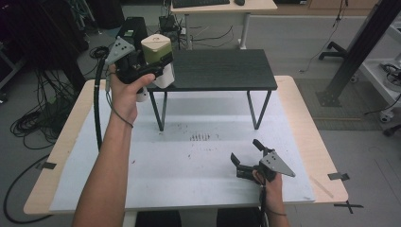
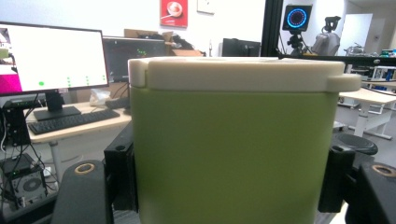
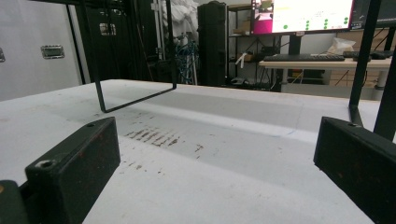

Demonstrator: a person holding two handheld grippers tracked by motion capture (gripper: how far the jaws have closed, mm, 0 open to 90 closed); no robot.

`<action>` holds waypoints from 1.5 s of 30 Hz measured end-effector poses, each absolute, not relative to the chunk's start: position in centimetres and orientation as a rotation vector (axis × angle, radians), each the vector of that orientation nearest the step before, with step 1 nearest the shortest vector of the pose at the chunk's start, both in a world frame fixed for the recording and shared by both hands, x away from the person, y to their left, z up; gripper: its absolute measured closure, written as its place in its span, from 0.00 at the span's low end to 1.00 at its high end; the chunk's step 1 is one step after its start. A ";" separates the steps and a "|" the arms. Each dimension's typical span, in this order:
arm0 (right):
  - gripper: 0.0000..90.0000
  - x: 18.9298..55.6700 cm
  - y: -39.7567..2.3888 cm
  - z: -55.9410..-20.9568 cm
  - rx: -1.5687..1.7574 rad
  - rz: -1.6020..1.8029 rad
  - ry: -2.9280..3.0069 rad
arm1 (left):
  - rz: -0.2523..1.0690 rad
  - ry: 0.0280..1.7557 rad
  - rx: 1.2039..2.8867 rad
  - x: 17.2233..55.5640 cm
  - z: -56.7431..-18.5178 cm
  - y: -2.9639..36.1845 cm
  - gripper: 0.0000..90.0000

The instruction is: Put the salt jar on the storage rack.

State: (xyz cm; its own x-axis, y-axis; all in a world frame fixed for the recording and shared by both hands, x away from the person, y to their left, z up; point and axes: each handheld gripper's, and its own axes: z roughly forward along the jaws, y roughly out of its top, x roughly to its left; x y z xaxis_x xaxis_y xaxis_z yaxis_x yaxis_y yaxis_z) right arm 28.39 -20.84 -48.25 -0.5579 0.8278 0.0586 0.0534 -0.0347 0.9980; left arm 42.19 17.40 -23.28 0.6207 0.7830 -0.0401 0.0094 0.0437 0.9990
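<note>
Robotics or computer lab, not a home. Lit monitors with a keyboard on a side desk, cable bundles on the floor, black equipment racks, a camera with a ring light on a stand. The white-covered worktop sits among black aluminium framing.

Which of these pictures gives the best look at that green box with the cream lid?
The left gripper view: the green box stands close up between the black jaws, its cream lid sharp. The high view shows the box small, held by the left gripper at the corner of the black shelf. The right gripper view faces the white table.
</note>
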 end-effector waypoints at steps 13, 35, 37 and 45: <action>0.00 28.4 -20.9 -48.3 0.938 1.660 1.642 | 0.699 0.742 1.435 43.8 -23.9 16.5 0.33; 0.00 28.4 -20.9 -48.3 0.940 1.664 1.640 | 0.725 0.764 1.438 44.1 -24.8 16.2 0.33; 0.00 28.4 -20.9 -48.3 0.941 1.664 1.640 | 0.728 0.762 1.440 44.1 -24.8 16.2 0.33; 0.00 28.3 -20.9 -48.3 0.940 1.664 1.639 | 0.730 0.758 1.445 44.1 -24.8 16.2 0.33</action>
